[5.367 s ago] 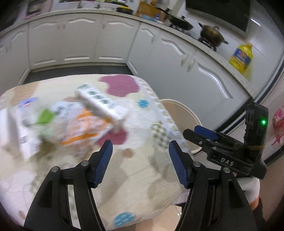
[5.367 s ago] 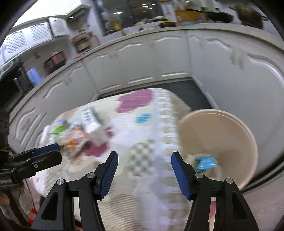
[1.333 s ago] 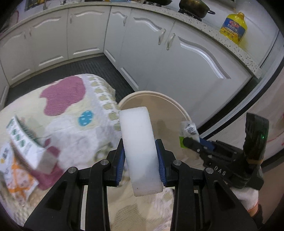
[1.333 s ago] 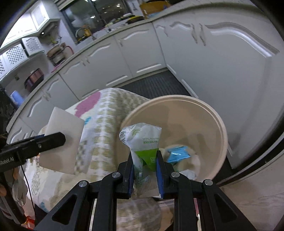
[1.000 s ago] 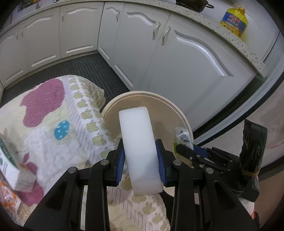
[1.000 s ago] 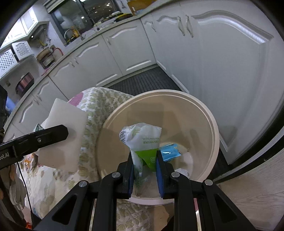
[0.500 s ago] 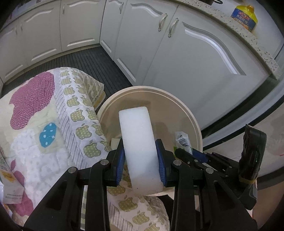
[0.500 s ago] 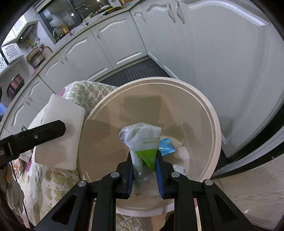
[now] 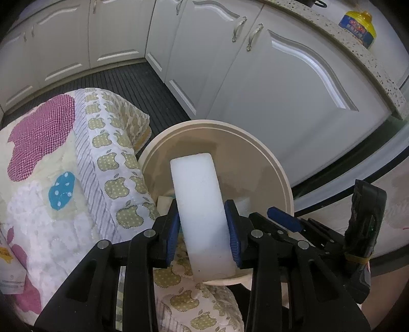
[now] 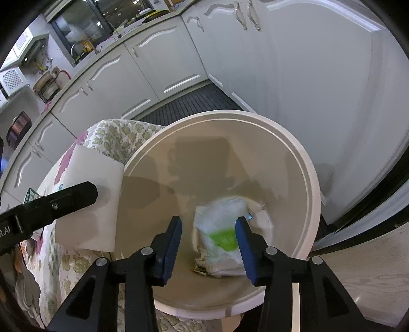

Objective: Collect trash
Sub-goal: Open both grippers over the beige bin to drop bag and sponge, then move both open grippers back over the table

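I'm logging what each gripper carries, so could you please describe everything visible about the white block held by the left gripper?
The white block is a plain, matte slab with rounded corners and no print, foam-like in look. It is long and narrow seen edge-on from the left wrist, broad and flat-faced from the right wrist. The left gripper clamps its lower half between blue pads, its far end pointing out over the beige bin. It hangs at the bin's rim beside the quilt-covered table, touching only the pads.

A home kitchen: white cabinets [image 9: 294,84], countertop [image 9: 358,48], oil bottle [image 9: 358,24].
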The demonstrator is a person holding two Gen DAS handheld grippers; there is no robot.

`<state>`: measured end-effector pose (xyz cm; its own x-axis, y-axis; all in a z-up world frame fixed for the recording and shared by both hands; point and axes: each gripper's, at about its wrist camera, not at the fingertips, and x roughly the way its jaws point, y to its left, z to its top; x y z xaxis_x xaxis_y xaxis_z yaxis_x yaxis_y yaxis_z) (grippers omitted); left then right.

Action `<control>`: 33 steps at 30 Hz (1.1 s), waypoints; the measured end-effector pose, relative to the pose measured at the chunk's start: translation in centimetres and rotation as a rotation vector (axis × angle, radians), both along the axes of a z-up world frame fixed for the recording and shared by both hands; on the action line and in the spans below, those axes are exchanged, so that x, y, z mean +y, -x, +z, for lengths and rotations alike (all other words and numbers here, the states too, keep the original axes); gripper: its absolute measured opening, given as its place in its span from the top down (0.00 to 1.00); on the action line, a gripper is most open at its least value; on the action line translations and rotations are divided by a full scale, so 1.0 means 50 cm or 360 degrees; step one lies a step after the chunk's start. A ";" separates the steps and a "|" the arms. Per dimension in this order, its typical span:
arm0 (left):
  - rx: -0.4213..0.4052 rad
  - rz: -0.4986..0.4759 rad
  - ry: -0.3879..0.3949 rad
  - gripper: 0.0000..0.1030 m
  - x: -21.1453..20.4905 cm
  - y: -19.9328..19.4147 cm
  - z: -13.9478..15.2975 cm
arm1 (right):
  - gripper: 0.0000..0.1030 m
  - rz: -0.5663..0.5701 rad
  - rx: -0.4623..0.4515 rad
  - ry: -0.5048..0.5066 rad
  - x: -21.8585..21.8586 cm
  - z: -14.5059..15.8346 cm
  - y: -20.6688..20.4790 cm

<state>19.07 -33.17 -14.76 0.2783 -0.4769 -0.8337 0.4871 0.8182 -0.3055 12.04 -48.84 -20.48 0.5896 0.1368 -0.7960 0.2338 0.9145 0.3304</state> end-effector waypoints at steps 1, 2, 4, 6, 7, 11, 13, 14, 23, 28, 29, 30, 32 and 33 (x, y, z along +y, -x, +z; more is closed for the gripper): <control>0.0001 0.0002 -0.0001 0.68 0.002 0.000 0.000 | 0.59 -0.0001 -0.0001 0.0006 0.000 0.002 0.002; 0.0002 0.0005 0.0001 0.68 0.004 0.001 0.001 | 0.59 0.0000 -0.0003 0.0009 0.000 0.003 0.003; 0.0005 0.0008 0.0006 0.64 0.007 0.004 0.002 | 0.59 0.0003 -0.0004 0.0009 0.000 0.004 0.005; 0.0013 0.0011 0.0013 0.56 0.009 0.006 0.002 | 0.59 0.0004 -0.0003 0.0007 0.002 0.004 0.005; 0.0017 0.0012 0.0018 0.53 0.011 0.008 0.002 | 0.59 0.0006 -0.0003 0.0007 0.003 0.005 0.006; 0.0015 0.0005 0.0020 0.52 0.014 0.011 0.004 | 0.59 0.0013 -0.0005 0.0007 0.008 0.006 0.008; 0.0013 0.0004 0.0020 0.52 0.015 0.013 0.006 | 0.59 0.0013 -0.0007 0.0008 0.009 0.008 0.009; 0.0012 0.0003 0.0020 0.52 0.015 0.013 0.008 | 0.59 0.0013 -0.0008 0.0008 0.009 0.008 0.010; -0.0010 0.0016 0.0017 0.52 0.028 0.025 0.020 | 0.59 0.0008 -0.0017 0.0009 0.013 0.018 0.021; -0.0035 0.0025 0.0021 0.52 0.043 0.040 0.032 | 0.59 0.0025 -0.0024 0.0021 0.022 0.027 0.027; -0.0044 0.0027 0.0019 0.52 0.047 0.044 0.035 | 0.59 0.0029 -0.0027 0.0025 0.024 0.029 0.029; -0.0050 0.0029 0.0018 0.52 0.051 0.048 0.038 | 0.59 0.0031 -0.0028 0.0027 0.025 0.032 0.030; -0.0060 0.0037 0.0019 0.52 0.061 0.056 0.044 | 0.59 0.0041 -0.0035 0.0034 0.032 0.038 0.035; -0.0064 0.0042 0.0021 0.52 0.066 0.059 0.047 | 0.59 0.0046 -0.0037 0.0039 0.035 0.042 0.037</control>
<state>16.14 -29.85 -12.43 0.3241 -0.4800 -0.8152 0.4773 0.8270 -0.2972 10.21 -47.10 -18.39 0.6042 0.1347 -0.7854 0.1997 0.9285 0.3129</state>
